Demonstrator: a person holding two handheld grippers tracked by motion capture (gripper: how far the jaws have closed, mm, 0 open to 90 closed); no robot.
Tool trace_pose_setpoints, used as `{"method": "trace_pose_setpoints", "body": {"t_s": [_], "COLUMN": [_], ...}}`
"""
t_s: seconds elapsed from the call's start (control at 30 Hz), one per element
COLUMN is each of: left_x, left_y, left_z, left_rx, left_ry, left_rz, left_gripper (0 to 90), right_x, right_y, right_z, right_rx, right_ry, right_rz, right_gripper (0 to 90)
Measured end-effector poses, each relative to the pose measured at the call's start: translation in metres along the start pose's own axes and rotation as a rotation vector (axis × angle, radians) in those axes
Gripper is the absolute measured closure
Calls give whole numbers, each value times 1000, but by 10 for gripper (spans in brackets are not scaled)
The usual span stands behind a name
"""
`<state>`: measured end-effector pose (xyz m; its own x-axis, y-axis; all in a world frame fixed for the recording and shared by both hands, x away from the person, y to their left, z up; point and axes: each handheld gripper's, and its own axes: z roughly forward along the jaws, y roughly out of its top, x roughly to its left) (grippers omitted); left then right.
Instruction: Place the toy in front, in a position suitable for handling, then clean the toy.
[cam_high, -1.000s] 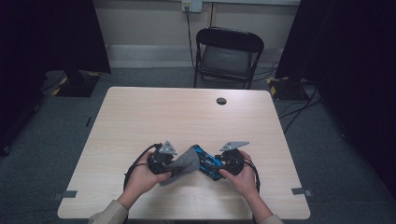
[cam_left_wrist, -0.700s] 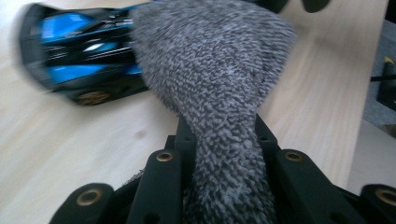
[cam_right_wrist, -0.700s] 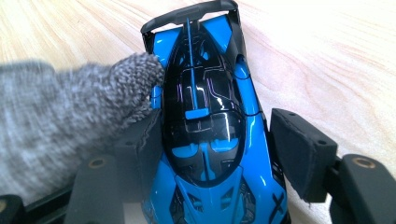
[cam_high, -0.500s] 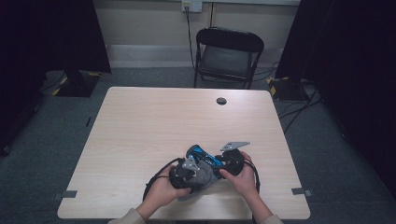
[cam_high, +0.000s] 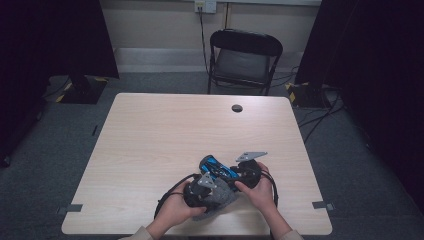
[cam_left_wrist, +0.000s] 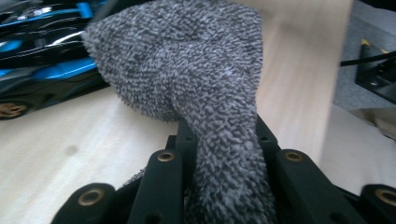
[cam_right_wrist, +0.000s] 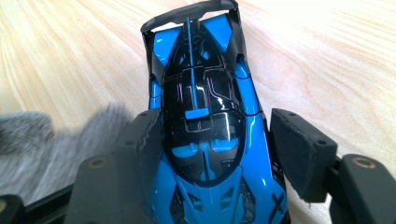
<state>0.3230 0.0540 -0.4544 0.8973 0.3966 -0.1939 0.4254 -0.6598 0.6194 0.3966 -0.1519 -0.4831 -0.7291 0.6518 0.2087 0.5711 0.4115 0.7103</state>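
- The blue toy car (cam_right_wrist: 205, 135) lies on the table (cam_high: 150, 135) near the person's edge, between the two hands, with the grey cloth (cam_left_wrist: 187, 79) just beside it and touching its near side in the high view.
- The right gripper (cam_right_wrist: 210, 149) holds the car across its middle, one jaw pressed on each flank at the cabin.
- The left gripper (cam_left_wrist: 219, 158) has its jaws closed tight on a bunched fold of the cloth; the free end hangs forward towards the car.
- The car looks like a hard, glossy plastic shell: light and stiff, but likely slippery under the pads. The thin rear wing is probably the fragile part, so the flanks are the safer hold.
- The cloth is soft and limp, so it will drape and drag rather than push.
- The car's long axis runs straight away from the right gripper, wing end farthest; in the high view it lies slantwise, pointing up and left.
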Motion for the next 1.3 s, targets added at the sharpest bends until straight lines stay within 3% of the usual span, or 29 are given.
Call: {"method": "trace_pose_setpoints", "body": {"t_s": [0.33,0.5,0.63,0.9,1.1,1.3], "left_x": [-2,-7,-6,16,32,39], "left_y": [1,1,2,1,-3,-1], "left_z": [6,14,18,11,3,2], "left_rx": [18,35,46,40,15,8], "left_ry": [-13,-44,-29,62,92,115], "left_rz": [6,19,14,-45,-92,-107], "left_gripper": [722,722,722,723,723,723], "right_x": [0,0,0,0,0,0], "right_y": [-1,-1,-1,-2,-2,-2], "right_z": [0,0,0,0,0,0], "right_rx": [-4,-3,-7,-12,-16,-17], "right_ry": [2,1,4,1,0,-1], "right_rz": [7,6,9,8,8,7], "right_gripper": [357,357,357,357,358,358]}}
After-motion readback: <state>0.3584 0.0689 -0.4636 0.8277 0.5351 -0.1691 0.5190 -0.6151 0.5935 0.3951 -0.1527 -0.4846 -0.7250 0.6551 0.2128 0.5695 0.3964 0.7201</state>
